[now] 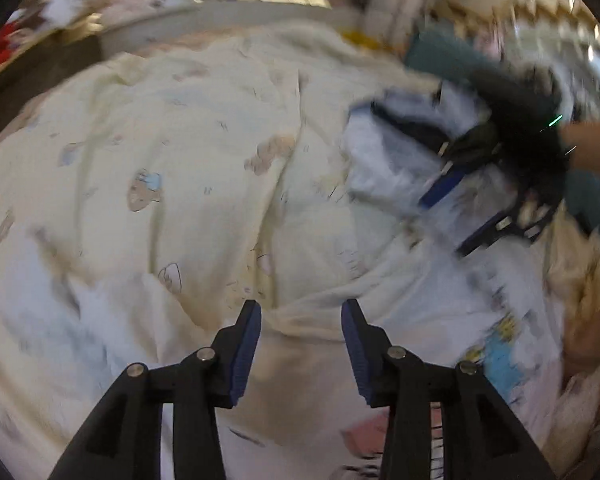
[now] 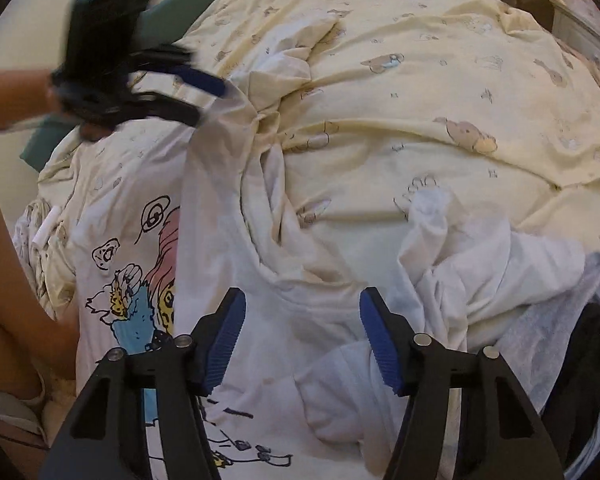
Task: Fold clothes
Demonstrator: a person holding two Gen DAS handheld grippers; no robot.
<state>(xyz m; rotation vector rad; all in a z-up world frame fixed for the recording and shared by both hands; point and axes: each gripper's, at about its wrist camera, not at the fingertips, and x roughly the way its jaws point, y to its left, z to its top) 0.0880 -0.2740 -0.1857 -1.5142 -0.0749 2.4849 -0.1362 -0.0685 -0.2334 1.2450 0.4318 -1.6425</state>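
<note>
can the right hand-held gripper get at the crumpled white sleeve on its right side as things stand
Probably yes. The right hand-held gripper is open and empty above the white t-shirt, and the crumpled sleeve lies uncovered just to its right on the yellow duvet. The left hand-held gripper is off at the far side.

T-shirt [image 2: 260,360] on quilt [image 2: 420,100]; crumpled garment [image 2: 480,248] right of it.

My left tool [image 1: 301,322] has two black angular fingers, each faced inside with a ribbed blue pad [image 1: 245,354]. Round silver screw heads [image 1: 205,354] sit at the linkage joints. My right tool [image 2: 302,310] is built identically: black linkage arms, blue ribbed pads [image 2: 380,344], silver screw heads [image 2: 421,339]. My forearms are bare, with no sleeves visible.
</note>
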